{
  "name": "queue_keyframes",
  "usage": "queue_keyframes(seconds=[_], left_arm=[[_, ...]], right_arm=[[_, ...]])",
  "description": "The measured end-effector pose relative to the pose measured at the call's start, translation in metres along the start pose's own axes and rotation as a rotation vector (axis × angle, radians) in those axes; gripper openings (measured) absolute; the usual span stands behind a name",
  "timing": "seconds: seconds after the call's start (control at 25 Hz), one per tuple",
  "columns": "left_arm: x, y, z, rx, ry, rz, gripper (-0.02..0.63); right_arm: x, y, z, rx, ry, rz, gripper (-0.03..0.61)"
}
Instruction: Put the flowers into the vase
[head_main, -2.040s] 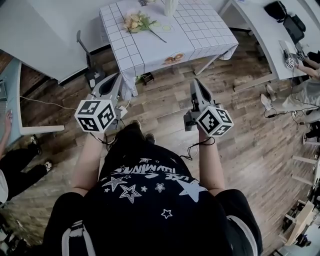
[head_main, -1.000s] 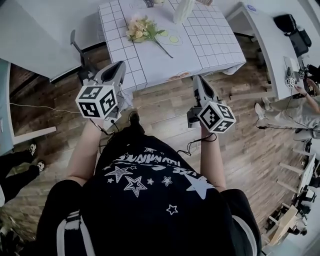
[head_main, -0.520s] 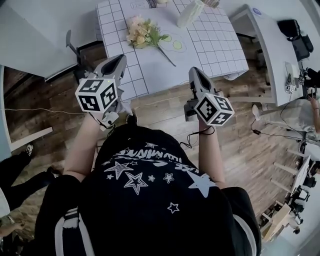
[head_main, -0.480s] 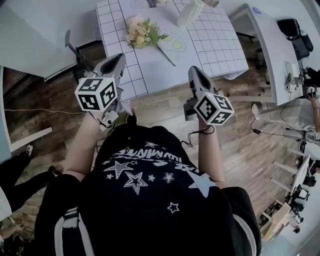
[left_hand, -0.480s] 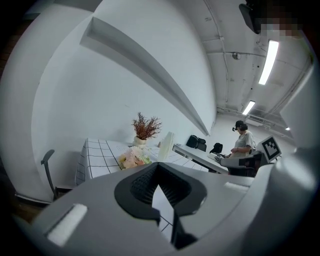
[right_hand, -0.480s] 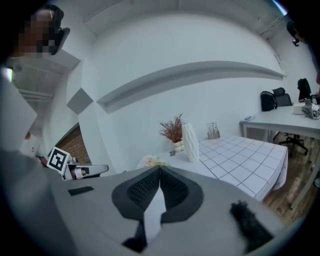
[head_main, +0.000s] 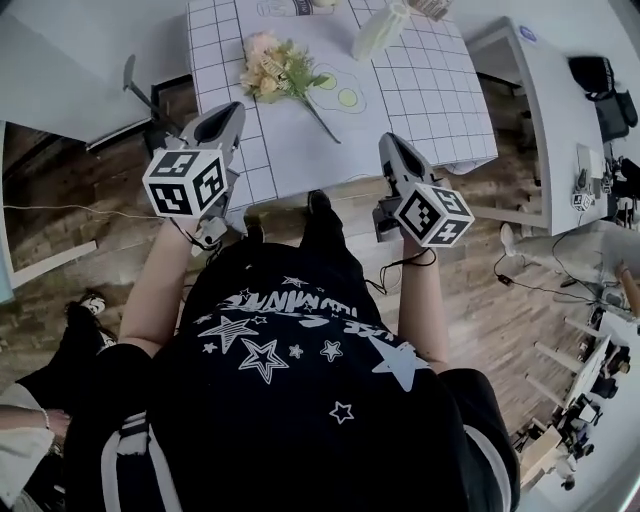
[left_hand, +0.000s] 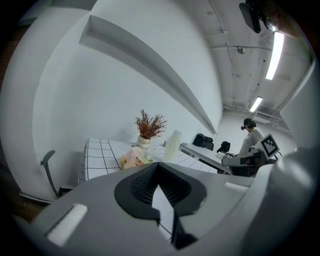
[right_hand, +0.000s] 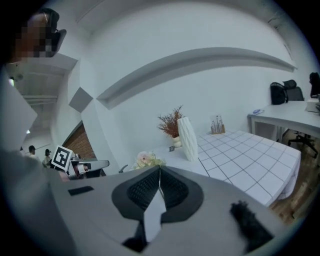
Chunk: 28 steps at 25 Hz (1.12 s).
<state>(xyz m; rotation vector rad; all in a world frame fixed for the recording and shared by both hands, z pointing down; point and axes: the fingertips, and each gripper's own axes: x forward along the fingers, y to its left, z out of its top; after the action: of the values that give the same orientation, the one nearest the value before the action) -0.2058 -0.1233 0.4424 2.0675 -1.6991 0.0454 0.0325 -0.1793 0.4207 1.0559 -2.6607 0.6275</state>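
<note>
Flowers (head_main: 277, 72) on table (head_main: 432, 100), vase (head_main: 380, 32) right of them, farther back

Held out forward, well apart: left gripper (head_main: 226, 110) and right gripper (head_main: 391, 143), tilted slightly down, jaws pressed together, nothing between.

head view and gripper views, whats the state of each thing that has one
flowers, lying flat on the table, not in the vase
vase, upright on the table, no flowers in it
left gripper, shut, holding nothing
right gripper, shut, holding nothing
</note>
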Motion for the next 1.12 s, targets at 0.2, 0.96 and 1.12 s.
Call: queue_keyframes(seconds=[0.2, 0.96, 1.12], left_arm=[[0.003, 0.001, 0.009, -0.012, -0.030, 0.123, 0.008], [0.015, -0.010, -0.003, -0.130, -0.069, 0.478, 0.008], [0.008, -0.014, -0.008, -0.154, -0.081, 0.546, 0.008]], right_arm=[[0.044, -0.013, 0.028, -0.050, 0.046, 0.149, 0.011], [0.137, -0.018, -0.019, -0.027, 0.482, 0.584, 0.096], [0.152, -0.010, -0.040, -0.023, 0.588, 0.634, 0.112]])
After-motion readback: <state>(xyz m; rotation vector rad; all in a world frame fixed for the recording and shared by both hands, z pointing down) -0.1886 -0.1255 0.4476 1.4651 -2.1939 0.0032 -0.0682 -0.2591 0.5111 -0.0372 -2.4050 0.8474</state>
